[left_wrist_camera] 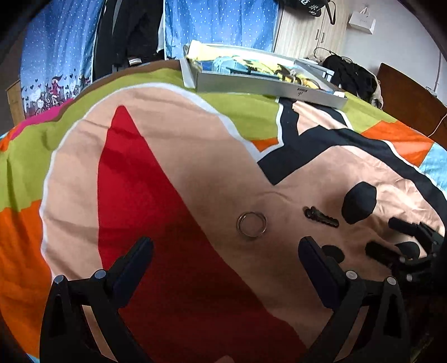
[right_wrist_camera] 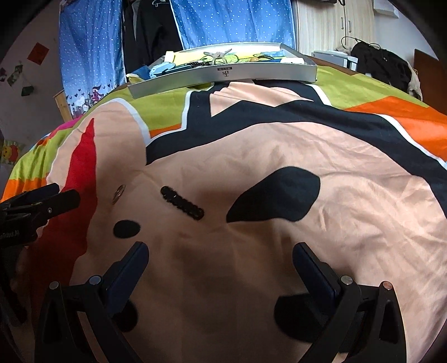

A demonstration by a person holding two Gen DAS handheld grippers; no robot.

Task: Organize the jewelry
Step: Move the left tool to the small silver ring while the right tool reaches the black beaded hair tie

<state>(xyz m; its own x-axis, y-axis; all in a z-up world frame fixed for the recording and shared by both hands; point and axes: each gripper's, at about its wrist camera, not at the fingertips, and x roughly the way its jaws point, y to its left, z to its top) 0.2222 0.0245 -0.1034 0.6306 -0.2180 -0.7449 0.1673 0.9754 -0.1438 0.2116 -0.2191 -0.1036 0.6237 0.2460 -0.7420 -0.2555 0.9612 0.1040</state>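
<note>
**Both hand-held grippers wide over the bedspread, ring and hair clip ahead**

Nearest to me are my own fingers: my left hand-held gripper (left_wrist_camera: 225,252) stands spread wide and holds nothing, poised over the red and peach patches of the bedspread (left_wrist_camera: 167,145). My right hand-held gripper (right_wrist_camera: 220,257) is just as wide and just as empty, over the peach part with black blotches.

I take the metal ring (left_wrist_camera: 251,224) as my landmark. It lies flat on the peach cloth, just beyond the gap between my left fingers and apart from them. To the right of the ring lies a black hair clip (left_wrist_camera: 321,217), long and thin, set at a slant, near the ring but not touching it. From my right camera the ring (right_wrist_camera: 118,194) sits left of the hair clip (right_wrist_camera: 182,203), and my left hand-held gripper pokes in at the left edge, close to the ring.

Far beyond the ring, at the far side of the bed, rests a shallow grey tray (left_wrist_camera: 268,85) with yellow and blue items inside; I cannot make out what each is. Behind the tray hangs a blue dotted curtain (left_wrist_camera: 220,25).
</note>
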